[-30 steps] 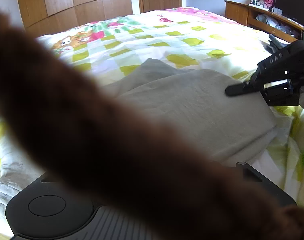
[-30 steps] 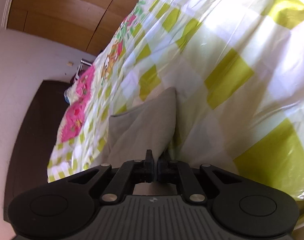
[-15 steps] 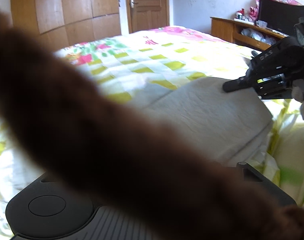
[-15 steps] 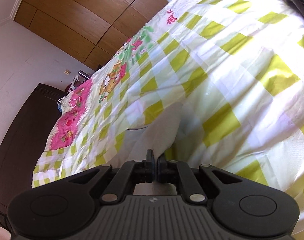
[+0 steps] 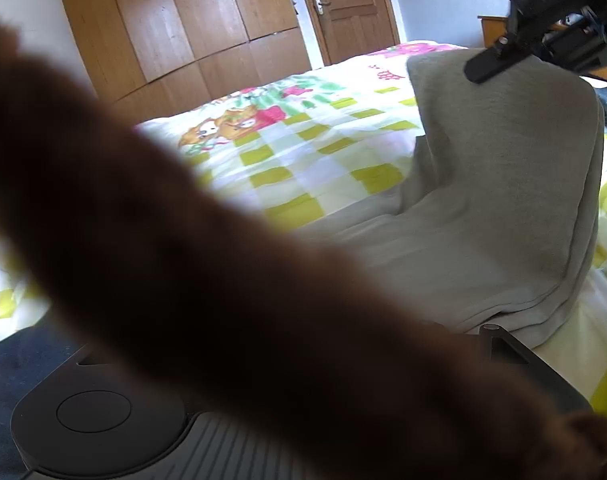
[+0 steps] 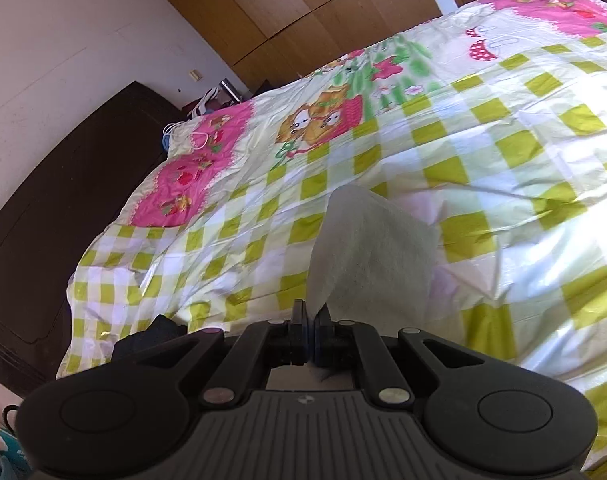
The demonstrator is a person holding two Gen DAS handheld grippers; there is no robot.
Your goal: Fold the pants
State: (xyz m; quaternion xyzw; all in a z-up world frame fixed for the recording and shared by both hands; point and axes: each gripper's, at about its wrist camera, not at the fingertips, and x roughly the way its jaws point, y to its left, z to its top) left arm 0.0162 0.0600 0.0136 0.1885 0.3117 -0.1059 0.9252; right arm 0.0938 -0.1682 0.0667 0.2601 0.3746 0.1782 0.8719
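Right claw point(image 6: 310, 320) clamped on grey pants point(image 5: 503, 200) — left claw's state hidden behind blurred brown sleeve point(image 5: 183, 260).

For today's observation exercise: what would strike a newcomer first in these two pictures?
A blurred brown furry shape fills the left wrist view's foreground, hiding the left claw. Behind it, the right claw, shut, lifts an end of the grey pants off the green-checked bedspread.

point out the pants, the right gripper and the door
pants point(image 5: 503, 184), left wrist view, on the lifted grey cloth
right gripper point(image 6: 310, 322), right wrist view, between its fingertips
door point(image 5: 343, 12), left wrist view, on its wooden panel
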